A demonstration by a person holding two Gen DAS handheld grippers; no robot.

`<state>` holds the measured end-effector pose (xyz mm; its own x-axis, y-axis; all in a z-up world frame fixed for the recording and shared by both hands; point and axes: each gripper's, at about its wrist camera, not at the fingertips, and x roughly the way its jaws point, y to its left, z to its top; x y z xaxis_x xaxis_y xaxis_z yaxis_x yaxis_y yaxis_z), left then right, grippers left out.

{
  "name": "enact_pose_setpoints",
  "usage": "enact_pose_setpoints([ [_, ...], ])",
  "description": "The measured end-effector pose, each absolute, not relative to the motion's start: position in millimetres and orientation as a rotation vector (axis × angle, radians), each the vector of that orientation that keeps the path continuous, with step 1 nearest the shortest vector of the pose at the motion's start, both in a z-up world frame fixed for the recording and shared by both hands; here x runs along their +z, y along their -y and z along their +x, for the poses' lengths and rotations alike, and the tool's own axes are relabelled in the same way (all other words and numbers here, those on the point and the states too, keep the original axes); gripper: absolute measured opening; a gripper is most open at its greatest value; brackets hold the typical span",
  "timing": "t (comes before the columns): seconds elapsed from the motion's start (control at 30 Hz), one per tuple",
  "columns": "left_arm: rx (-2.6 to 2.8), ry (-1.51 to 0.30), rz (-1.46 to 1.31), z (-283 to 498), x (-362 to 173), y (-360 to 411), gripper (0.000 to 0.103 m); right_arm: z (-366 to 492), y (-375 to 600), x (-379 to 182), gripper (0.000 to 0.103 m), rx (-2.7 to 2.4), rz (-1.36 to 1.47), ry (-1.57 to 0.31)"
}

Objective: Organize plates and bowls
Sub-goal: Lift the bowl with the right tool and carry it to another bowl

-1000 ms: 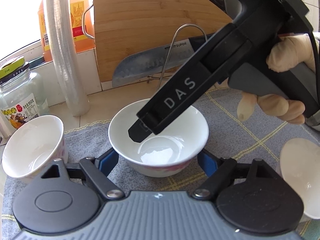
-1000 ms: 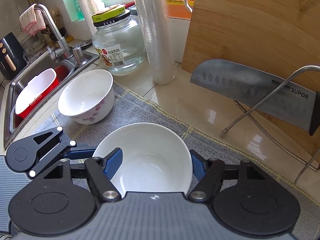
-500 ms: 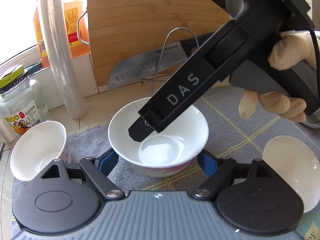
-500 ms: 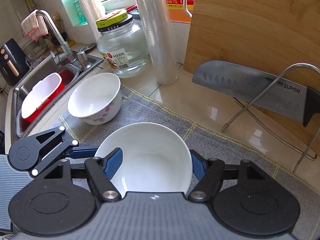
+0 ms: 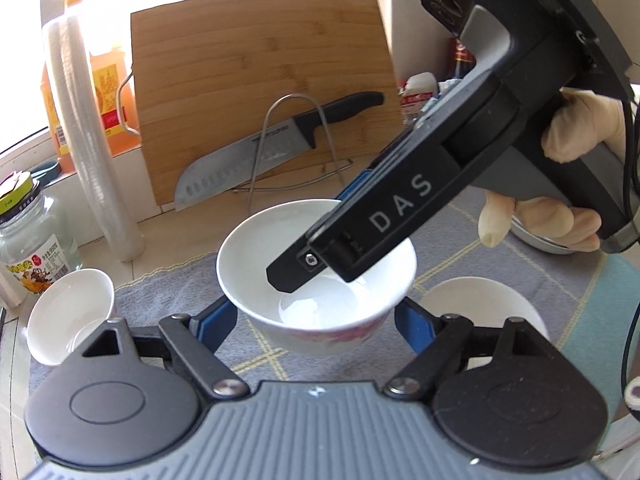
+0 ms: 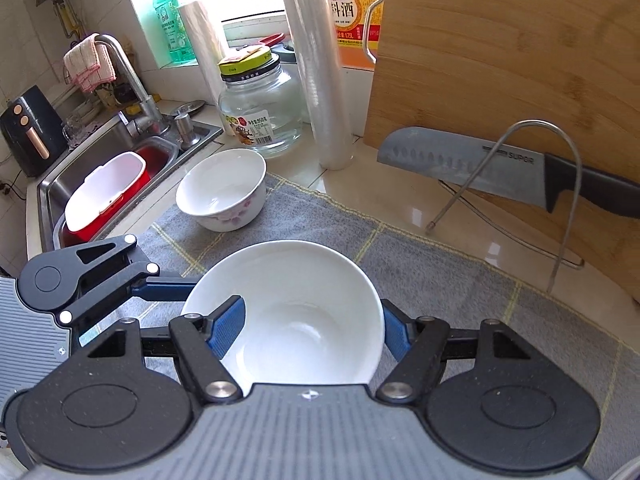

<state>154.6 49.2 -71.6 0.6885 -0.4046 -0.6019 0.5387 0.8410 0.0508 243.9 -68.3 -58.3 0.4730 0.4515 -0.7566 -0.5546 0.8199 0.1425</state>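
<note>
A white bowl with pink flowers [image 5: 256, 256] hangs above the grey cloth [image 5: 168, 292]. My left gripper [image 5: 316, 322] is shut on it, a blue pad on each side of its lower body. The right gripper [image 6: 310, 332] is shut on the same bowl [image 6: 304, 300]: one finger [image 5: 296, 274] reaches inside and the other pad sits against the outer rim. The left gripper's finger [image 6: 164, 291] shows at the bowl's left. A second flowered bowl [image 6: 222, 188] stands on the cloth near the sink. A third white bowl [image 5: 492, 304] sits at the right.
A bamboo cutting board [image 6: 500, 60] leans at the back with a knife [image 6: 460, 160] on a wire rack. A glass jar [image 6: 260, 116] and a cling-film roll [image 6: 320, 80] stand behind the cloth. The sink [image 6: 100, 152] is far left. A gloved hand [image 5: 580, 132] holds the right gripper.
Both grippers have risen together with the bowl between them. The cloth, the second bowl and the knife rack now look farther off. Neither pair of jaws has changed its width.
</note>
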Motion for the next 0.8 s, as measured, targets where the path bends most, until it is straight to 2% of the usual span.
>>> enact_pose_setpoints([
  [0.4,-0.625,-0.583,0.261,117,-58,-23,0.085,197,101,-45,0.077,0.542,-0.104,-0.854],
  [0.8,-0.698,-0.607,0.274,100,-66,-2,0.085,165,123,-51,0.077,0.479,-0.094,-0.877],
])
